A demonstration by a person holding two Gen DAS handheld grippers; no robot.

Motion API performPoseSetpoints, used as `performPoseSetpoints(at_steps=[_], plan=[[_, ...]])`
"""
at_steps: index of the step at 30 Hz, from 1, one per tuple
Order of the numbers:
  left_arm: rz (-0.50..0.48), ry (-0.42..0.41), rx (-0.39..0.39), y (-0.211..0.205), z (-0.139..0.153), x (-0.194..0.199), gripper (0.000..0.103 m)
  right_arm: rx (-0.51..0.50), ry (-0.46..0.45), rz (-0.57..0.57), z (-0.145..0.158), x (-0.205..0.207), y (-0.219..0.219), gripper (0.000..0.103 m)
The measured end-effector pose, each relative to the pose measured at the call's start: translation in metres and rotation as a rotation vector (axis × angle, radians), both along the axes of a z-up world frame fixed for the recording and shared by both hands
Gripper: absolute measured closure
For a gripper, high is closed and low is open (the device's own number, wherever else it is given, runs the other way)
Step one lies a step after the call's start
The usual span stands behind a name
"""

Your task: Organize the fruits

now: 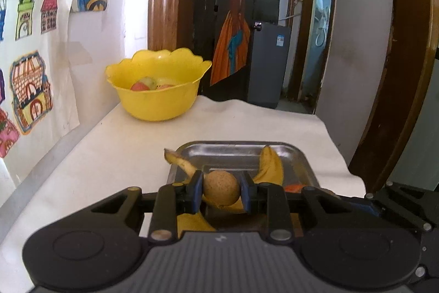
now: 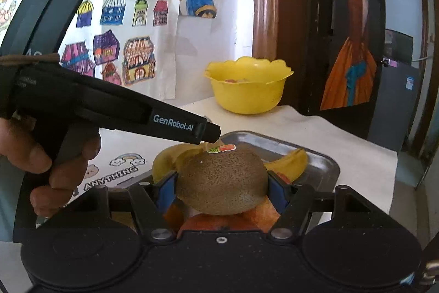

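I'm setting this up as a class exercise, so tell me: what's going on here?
A person is sorting fruit with two handheld grippers. The left gripper is shut on a small round brown fruit; the right gripper is shut on a kiwi. Both are held over a metal tray that has bananas on it. Farther back on the white table, a yellow bowl already holds a few fruits.

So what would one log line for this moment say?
left gripper: shut on small round brown fruit | right gripper: shut on kiwi | both over metal tray with bananas | yellow bowl: some fruit inside
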State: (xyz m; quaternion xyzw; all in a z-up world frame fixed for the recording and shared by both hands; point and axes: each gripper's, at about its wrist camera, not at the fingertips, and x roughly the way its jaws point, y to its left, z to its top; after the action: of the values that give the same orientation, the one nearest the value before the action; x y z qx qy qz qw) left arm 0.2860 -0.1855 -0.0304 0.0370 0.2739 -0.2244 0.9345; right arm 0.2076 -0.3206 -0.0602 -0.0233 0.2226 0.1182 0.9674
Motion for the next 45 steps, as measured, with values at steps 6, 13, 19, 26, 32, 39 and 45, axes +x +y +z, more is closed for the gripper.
performPoseSetpoints(at_steps=[6, 13, 19, 26, 32, 39, 45], plan=[[-0.003, 0.021, -0.003, 0.001, -0.009, 0.004, 0.073, 0.002, 0.008, 0.007, -0.002, 0.005, 0.002, 0.033], [-0.005, 0.035, -0.014, 0.002, -0.011, 0.005, 0.073, -0.003, 0.009, 0.007, -0.003, 0.005, 0.001, 0.033], [0.012, 0.058, -0.033, 0.005, -0.012, 0.007, 0.072, -0.002, 0.012, 0.013, -0.004, 0.003, 0.001, 0.027], [0.016, 0.049, -0.047, 0.007, -0.007, 0.002, 0.069, 0.005, 0.008, -0.001, -0.003, -0.001, 0.002, 0.023], [0.038, 0.005, -0.082, 0.013, 0.007, -0.012, 0.035, 0.014, -0.017, -0.019, 0.006, -0.014, -0.001, 0.014], [0.07, -0.069, -0.115, 0.026, 0.032, -0.038, 0.009, 0.029, -0.075, -0.052, 0.027, -0.041, -0.005, 0.004], [0.1, -0.148, -0.123, 0.041, 0.056, -0.069, 0.001, 0.042, -0.13, -0.08, 0.048, -0.072, -0.003, 0.001]])
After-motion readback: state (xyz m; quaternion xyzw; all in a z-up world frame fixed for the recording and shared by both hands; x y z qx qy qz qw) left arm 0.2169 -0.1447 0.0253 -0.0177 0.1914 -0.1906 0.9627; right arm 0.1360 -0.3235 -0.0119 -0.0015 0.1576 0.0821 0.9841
